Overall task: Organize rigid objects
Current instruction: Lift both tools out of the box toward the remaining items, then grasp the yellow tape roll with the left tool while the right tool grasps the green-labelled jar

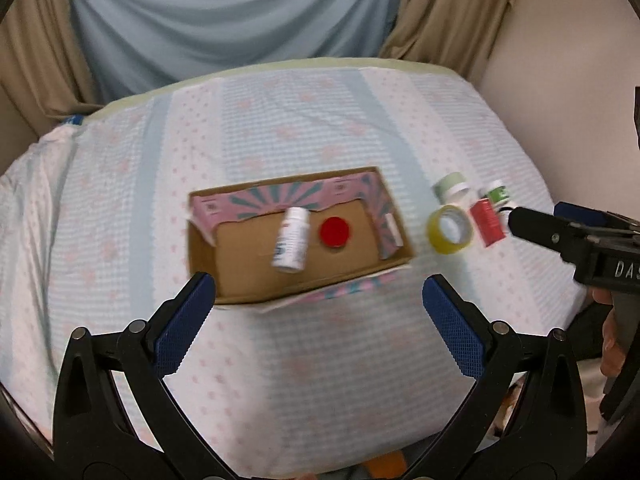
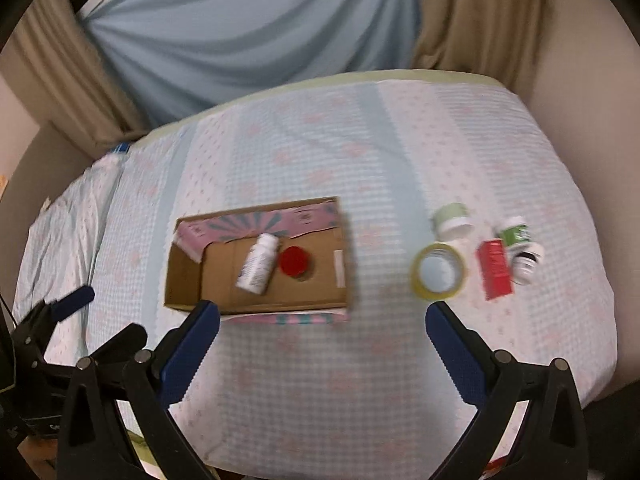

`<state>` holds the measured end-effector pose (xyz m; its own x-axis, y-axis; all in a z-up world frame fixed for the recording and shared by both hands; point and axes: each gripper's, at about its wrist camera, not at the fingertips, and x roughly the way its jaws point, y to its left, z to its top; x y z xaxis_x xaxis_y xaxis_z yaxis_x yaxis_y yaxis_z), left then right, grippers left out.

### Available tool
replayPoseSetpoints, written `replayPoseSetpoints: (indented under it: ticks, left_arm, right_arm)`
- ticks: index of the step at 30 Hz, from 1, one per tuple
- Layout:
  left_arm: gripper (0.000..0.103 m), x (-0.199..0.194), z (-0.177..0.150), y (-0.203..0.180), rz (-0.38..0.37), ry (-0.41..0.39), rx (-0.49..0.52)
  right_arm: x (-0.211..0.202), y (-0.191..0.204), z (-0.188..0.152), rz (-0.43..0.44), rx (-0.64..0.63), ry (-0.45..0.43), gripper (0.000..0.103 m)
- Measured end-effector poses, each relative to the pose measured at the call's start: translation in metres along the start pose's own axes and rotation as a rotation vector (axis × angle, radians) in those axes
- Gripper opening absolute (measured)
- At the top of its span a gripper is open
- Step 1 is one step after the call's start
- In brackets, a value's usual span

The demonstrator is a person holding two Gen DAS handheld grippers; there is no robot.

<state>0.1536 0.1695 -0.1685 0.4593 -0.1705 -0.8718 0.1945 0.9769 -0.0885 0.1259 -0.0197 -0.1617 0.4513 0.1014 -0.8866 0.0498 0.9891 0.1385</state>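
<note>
Your left hand-held gripper [image 1: 316,300] and right hand-held gripper [image 2: 322,328] both hang spread wide and empty above the bed [image 2: 360,140]. Ahead of them, the cardboard box [image 2: 180,280] already holds a white bottle [image 2: 258,263] and a red cap [image 2: 295,262]. To the right lie the yellow tape roll [image 2: 438,272], red carton [image 2: 496,274] and small jars [image 2: 452,220]. All look light and stiff; the smooth jars may slip, so pinch across their bodies. The soft quilted bedding gives underneath; curtains [image 2: 240,40] hang behind.
</note>
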Motion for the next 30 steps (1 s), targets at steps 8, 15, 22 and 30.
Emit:
replayPoseSetpoints:
  ticks: [8, 15, 22, 30]
  left_arm:
    - [0.103, 0.019, -0.001, -0.108, -0.008, -0.008, 0.013]
    - [0.103, 0.07, -0.001, -0.201, -0.012, 0.022, -0.06]
    - [0.103, 0.154, -0.003, -0.257, -0.025, 0.069, -0.12]
    - [0.103, 0.26, -0.017, -0.275, -0.045, 0.132, -0.161]
  right_arm:
    - [-0.025, -0.117, -0.002, -0.013, 0.059, -0.039, 0.103]
    - [-0.01, -0.227, 0.018, -0.006, 0.027, -0.012, 0.103]
    - [0.037, -0.301, 0.046, -0.021, -0.011, 0.05, 0.103]
    - [0.113, -0.347, 0.059, -0.01, 0.001, 0.095, 0.103]
